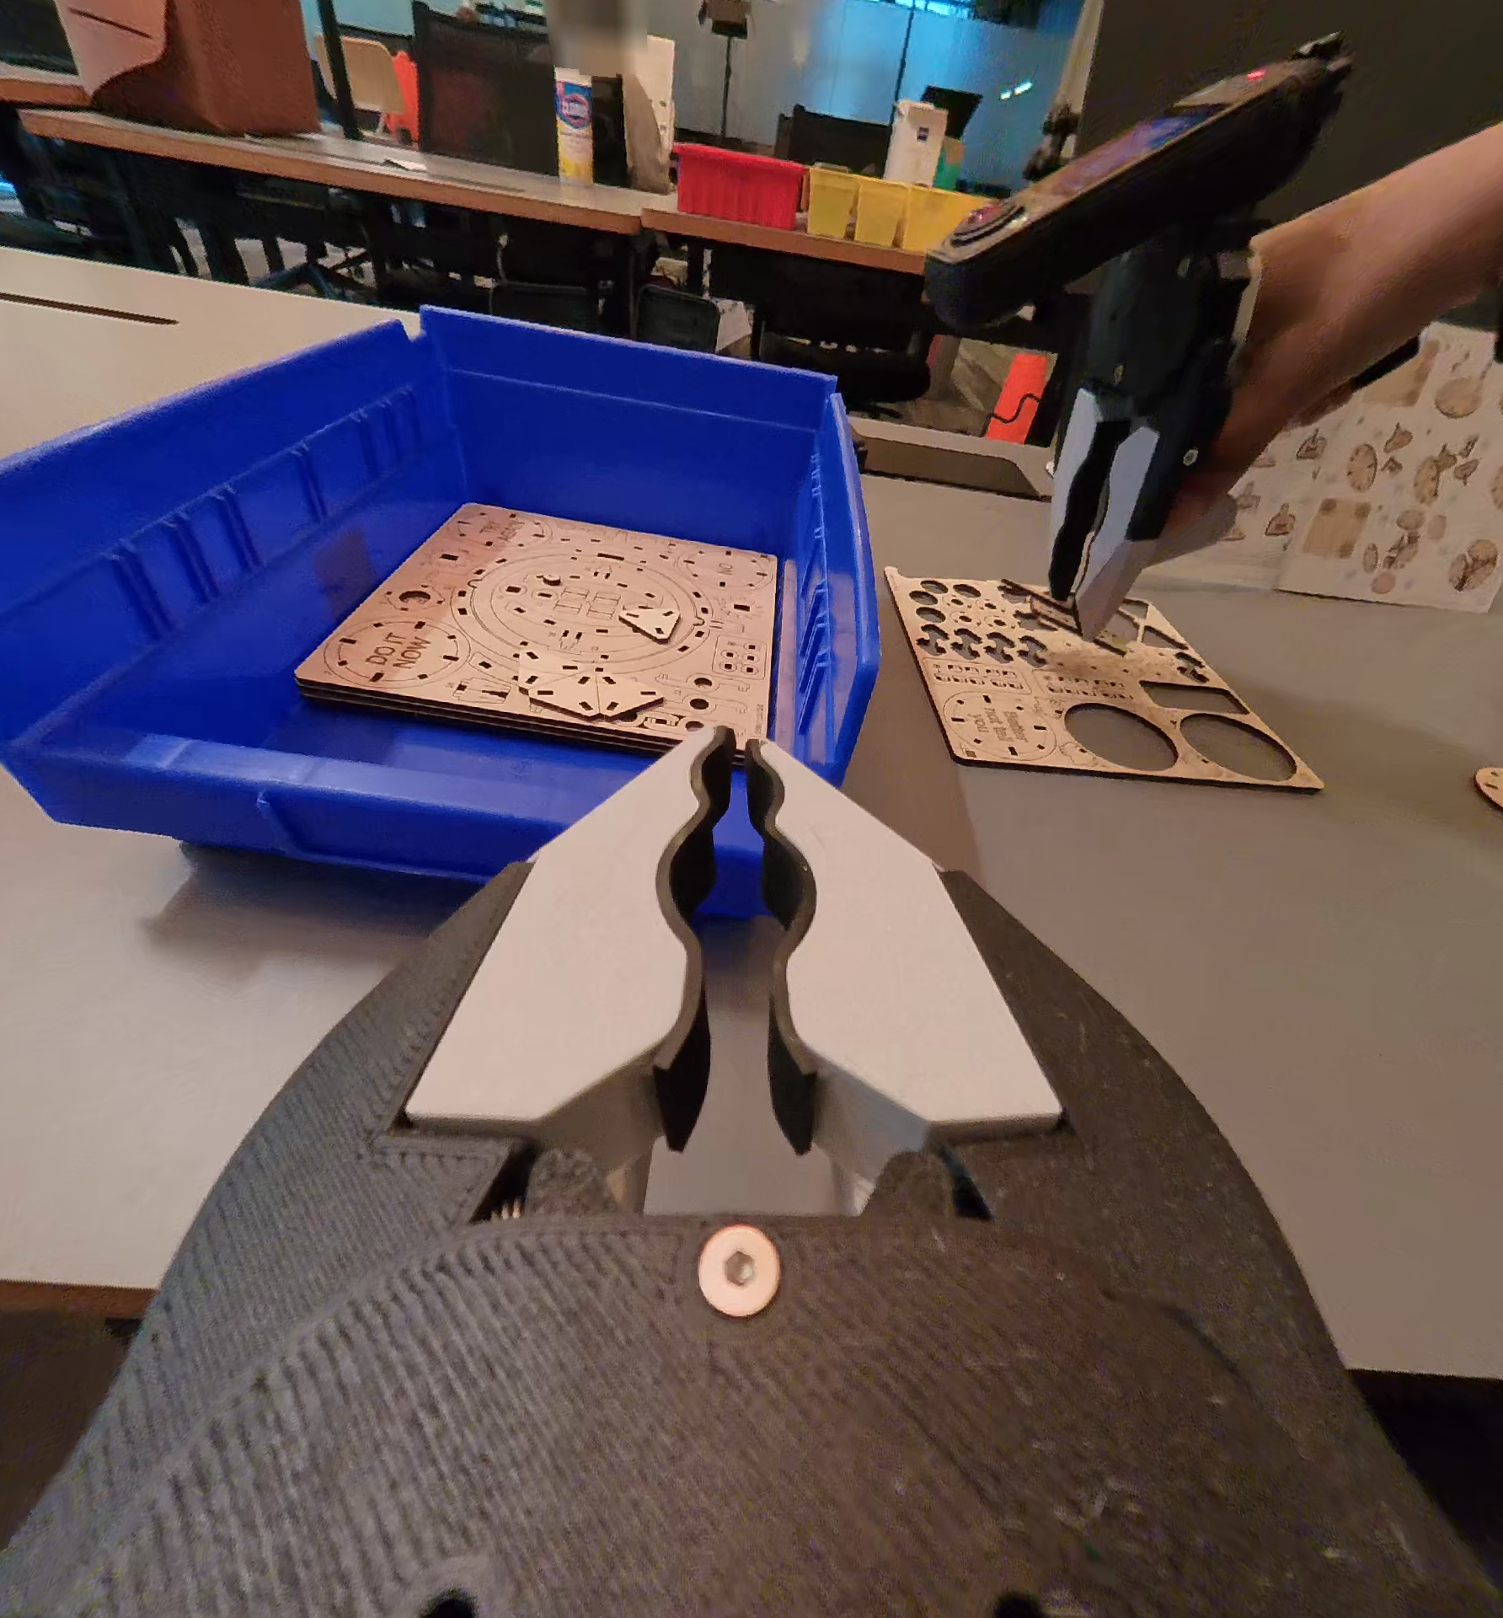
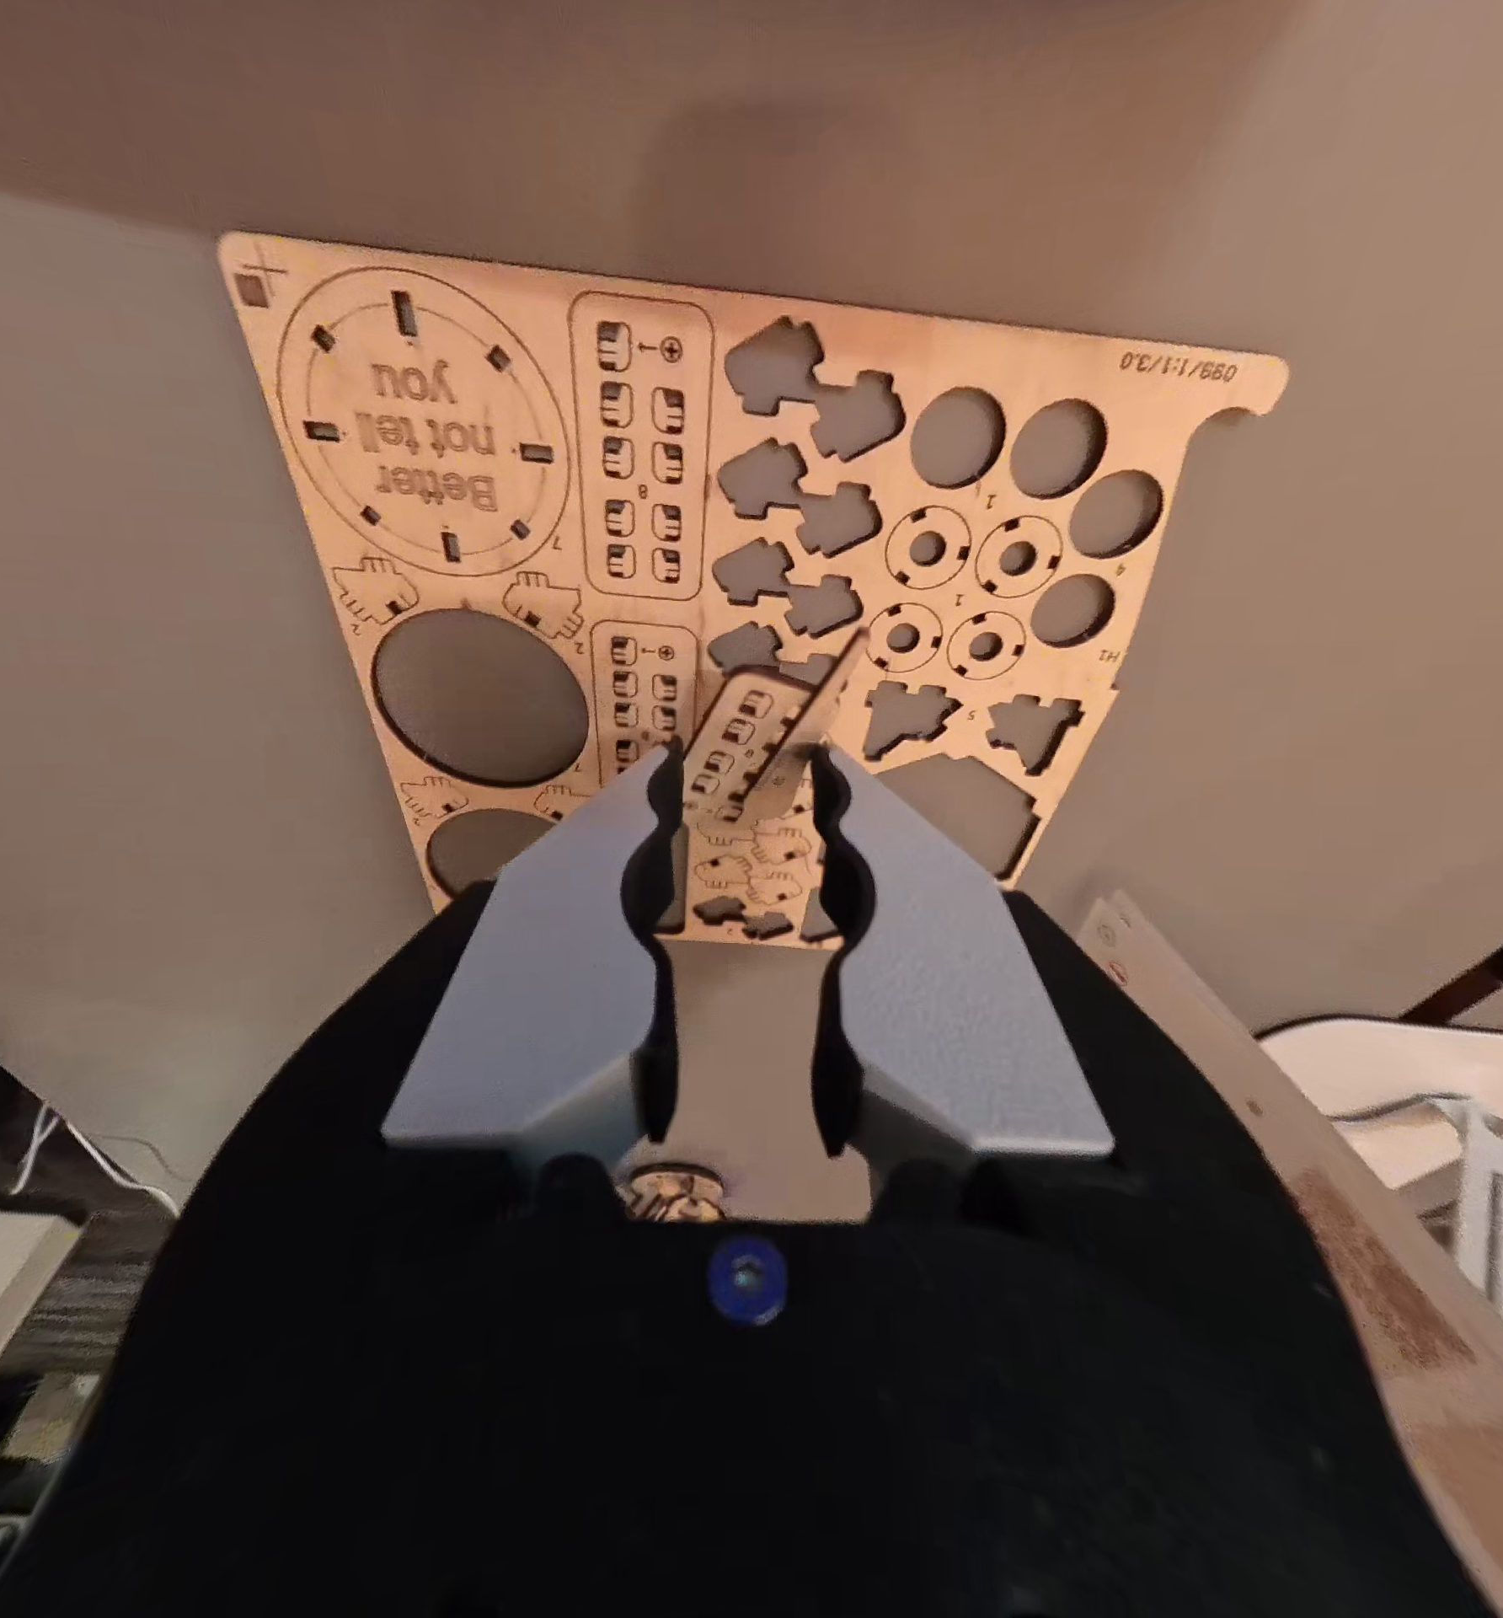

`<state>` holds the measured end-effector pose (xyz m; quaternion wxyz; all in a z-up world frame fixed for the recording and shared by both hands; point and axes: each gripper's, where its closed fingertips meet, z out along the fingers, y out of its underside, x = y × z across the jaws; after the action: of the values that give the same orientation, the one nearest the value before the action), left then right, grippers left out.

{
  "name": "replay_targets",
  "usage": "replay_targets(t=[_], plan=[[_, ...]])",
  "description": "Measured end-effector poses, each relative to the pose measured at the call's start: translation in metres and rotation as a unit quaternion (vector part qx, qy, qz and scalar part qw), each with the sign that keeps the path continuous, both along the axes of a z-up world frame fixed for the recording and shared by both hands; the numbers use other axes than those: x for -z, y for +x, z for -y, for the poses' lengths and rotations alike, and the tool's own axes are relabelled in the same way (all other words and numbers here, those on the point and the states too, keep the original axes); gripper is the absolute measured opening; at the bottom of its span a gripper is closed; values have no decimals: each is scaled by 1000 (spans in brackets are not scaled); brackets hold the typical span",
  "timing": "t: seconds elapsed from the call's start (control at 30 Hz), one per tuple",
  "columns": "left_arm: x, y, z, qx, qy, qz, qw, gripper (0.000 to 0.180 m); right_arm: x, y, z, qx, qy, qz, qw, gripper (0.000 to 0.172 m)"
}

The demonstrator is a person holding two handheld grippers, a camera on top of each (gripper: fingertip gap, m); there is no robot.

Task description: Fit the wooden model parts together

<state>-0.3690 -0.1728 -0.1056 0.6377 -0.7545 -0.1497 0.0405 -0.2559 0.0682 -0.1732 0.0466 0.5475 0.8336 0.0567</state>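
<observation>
While hovering before blue bin, left gripper pressed together, bare; right gripper pinching small wooden panel above wooden sheet.

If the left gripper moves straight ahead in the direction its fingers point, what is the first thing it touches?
Most likely the near front wall of the blue bin: the left gripper points at it, fingertips closed. The stacked wooden sheets lie beyond that wall. Depth is uncertain.
</observation>
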Motion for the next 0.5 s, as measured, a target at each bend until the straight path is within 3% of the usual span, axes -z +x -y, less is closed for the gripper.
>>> replay_targets(t=[0.03,0.1,0.2,0.33,0.43,0.5], plan=[[1,-1,-1,-2,-3,-3,1000,0,1,1,-1,5,-6,5,1000,27],[3,-2,-1,-4,-8,-4,1000,0,-3,-2,-5,18,-11,6,1000,46],[6,-4,-1,-6,-6,-2,1000,0,-28,-24,2,60,-46,-36,996,57],[6,-6,0,-9,-4,-2,1000,0,-84,-74,33,56,-104,-146,982,53],[7,-7,0,-10,-5,-2,1000,0,-123,-116,71,6,-134,-222,966,52],[8,-7,-1,-10,-7,-2,1000,0,-134,-140,101,-42,-152,-247,956,39]])
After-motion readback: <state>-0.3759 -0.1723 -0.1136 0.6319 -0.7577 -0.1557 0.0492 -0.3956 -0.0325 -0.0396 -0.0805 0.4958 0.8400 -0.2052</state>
